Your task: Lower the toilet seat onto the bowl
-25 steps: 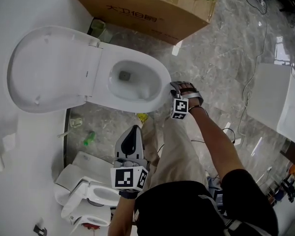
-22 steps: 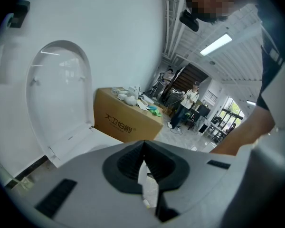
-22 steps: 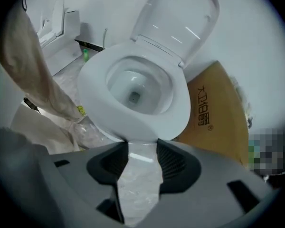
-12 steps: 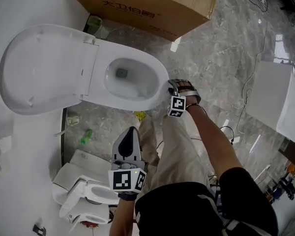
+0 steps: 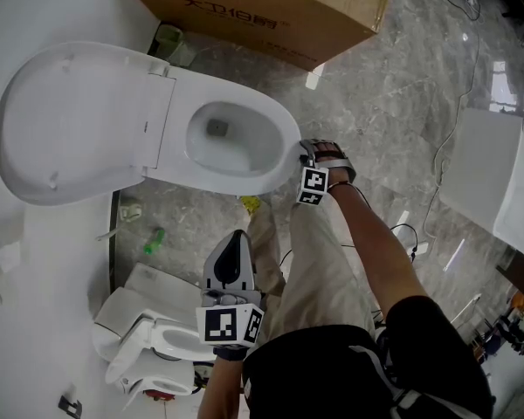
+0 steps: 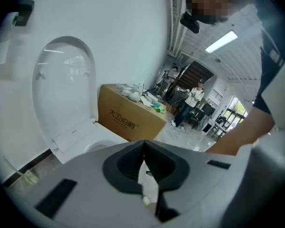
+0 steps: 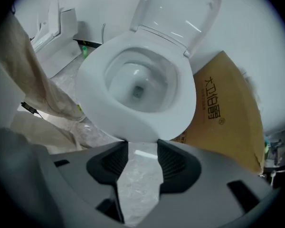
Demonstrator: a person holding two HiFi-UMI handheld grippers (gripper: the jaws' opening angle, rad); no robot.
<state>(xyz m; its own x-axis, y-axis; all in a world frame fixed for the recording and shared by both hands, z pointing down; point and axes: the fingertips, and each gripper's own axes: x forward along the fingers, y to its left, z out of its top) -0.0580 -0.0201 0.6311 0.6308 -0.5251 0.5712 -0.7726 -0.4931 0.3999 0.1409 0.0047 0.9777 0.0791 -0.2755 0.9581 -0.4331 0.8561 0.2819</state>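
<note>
Over marble floor [image 5: 402, 77], you are dipping the right gripper [image 5: 309, 152], jaws apart, beside the flat-lying seat [image 5: 284, 142]; left gripper [image 5: 236, 243], jaws together.

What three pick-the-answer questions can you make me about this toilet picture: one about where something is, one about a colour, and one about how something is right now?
1. Where is the cardboard box?
A) on the floor beside the toilet
B) up on a table
C) on a chair

2. What colour is the toilet?
A) brown
B) white
C) green

3. How is the toilet's lid?
A) shut flat on top
B) taken off and lying far away
C) raised and open

Answers:
1 A, the box stands on the floor right next to the toilet.
2 B, the lid and the bowl are both white.
3 C, the lid is swung back and you can see down into the bowl.
</note>
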